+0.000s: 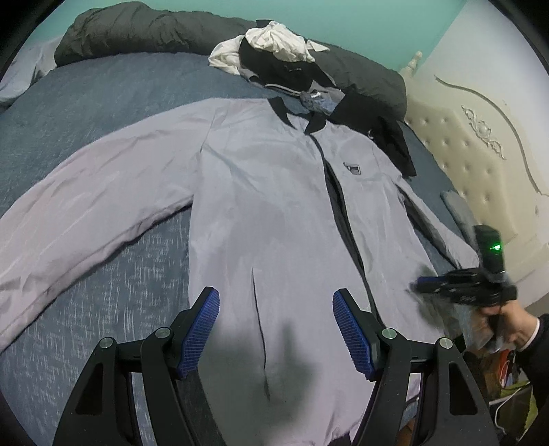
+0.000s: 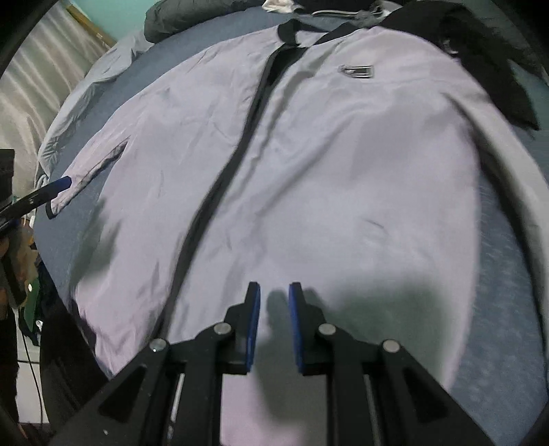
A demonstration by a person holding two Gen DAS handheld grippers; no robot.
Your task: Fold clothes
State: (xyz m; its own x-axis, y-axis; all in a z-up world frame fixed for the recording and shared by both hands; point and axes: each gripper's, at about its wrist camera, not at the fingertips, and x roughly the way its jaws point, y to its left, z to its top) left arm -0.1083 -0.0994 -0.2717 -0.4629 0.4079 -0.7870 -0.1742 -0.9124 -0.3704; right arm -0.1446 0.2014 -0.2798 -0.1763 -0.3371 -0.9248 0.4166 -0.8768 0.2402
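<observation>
A pale lilac-grey zip jacket [image 1: 260,192] with black collar, zip and chest badge lies flat, front up, sleeves spread, beneath and ahead of both grippers' fingertips.

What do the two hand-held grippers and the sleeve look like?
Each hand-held gripper, left and right, has black angular arms with round silver pivot pins and ribbed blue pads. The right one carries a green light. The sleeve is dark with a white cuff.

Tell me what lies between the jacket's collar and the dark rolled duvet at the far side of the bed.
In the left wrist view, a heap of loose clothes, white and black, lies between the jacket's collar and the duvet.
</observation>
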